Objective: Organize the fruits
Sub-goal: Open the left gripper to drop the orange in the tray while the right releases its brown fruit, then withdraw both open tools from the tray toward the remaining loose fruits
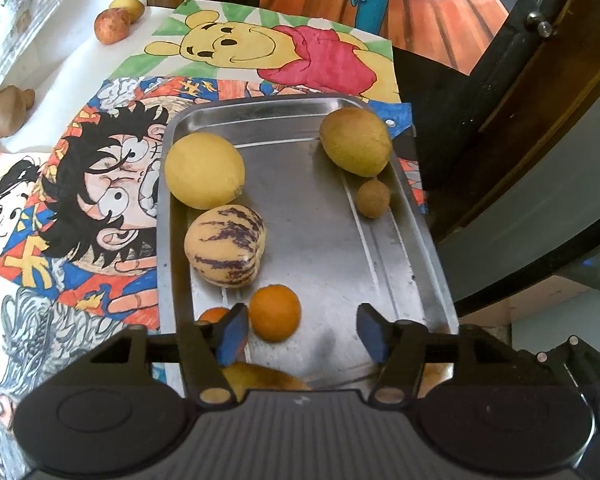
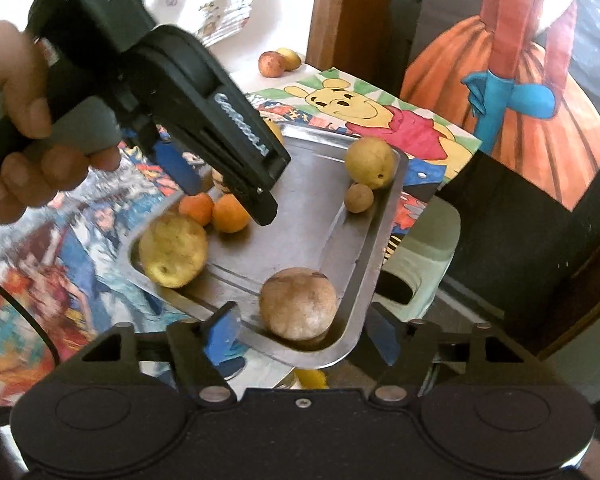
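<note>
- Stainless steel tray lies on a tabletop covered with bright cartoon drawings: a yellow bear in a red shirt at 12 o'clock of the tray, a black-haired comic figure at 9 o'clock.
- Dark wooden furniture and a painted orange skirt fill the room behind, from 12 to 3 o'clock.
- In the tray: a round yellow fruit at 10 o'clock, a cream fruit with purple stripes just below it, two small orange fruits at 7 o'clock, an olive-yellow oval fruit and a little brown ball at 1 o'clock.
- A brown, rough fruit sits in the tray's near corner; a blotchy yellow one lies at the near left edge.
- Loose fruit lies on the tabletop, well apart, at 11 o'clock.
- Left hand-held gripper: blue pads apart, nothing between them.
- Right hand-held gripper: pads apart, flanking the brown fruit without pressing it.
</note>
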A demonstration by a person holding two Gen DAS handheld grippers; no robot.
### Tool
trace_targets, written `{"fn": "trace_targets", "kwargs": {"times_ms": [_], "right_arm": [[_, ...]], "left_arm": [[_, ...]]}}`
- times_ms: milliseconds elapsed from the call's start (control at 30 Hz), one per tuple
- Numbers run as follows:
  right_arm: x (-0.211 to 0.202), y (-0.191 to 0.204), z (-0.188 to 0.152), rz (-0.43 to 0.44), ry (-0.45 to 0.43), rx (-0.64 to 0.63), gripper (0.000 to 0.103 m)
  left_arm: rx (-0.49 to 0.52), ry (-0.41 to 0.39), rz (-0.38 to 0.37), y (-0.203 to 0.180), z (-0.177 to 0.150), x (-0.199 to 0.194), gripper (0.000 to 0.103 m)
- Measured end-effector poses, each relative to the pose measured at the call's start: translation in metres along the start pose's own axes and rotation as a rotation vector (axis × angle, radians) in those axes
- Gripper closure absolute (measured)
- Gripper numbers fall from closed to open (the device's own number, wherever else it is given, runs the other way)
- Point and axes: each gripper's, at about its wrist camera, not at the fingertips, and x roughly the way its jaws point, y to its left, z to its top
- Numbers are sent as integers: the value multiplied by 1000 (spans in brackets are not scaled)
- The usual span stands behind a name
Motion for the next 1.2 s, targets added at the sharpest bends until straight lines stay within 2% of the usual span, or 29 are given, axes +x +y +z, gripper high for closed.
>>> {"fn": "trace_targets", "kwargs": {"times_ms": [67,133,200,233,333,400,467,633,867,1000,1200], "right_arm": [[-17,-1,7,15,5,64,14],[-32,-3,14,33,20,138,10],[-47,-3,20,48,39,206,3],[-53,-3,23,55,47,232,2],[-70,-2,35,69,106,297,1],[-78,-1,44,72,147,327,1],[-87,1,53,86,190,351,1],[-98,10,64,109,221,364,1],[-99,16,80,99,242,362,1],[-98,19,90,108,229,343,1],[-82,33,106,142,259,296,1]], "left_arm": [[-14,17,-7,1,0,-10,24],[-22,25,-12,3,0,-24,15],[-22,30,5,6,-2,-42,8],[-21,35,26,8,-3,-49,4],[3,71,109,13,-7,-70,2],[28,122,159,16,-13,-83,1],[37,146,172,20,-22,-97,1],[25,193,184,33,-40,-128,1],[-2,195,283,56,-58,-161,1],[-51,191,307,73,-67,-176,1],[-130,188,345,98,-71,-187,1]]}}
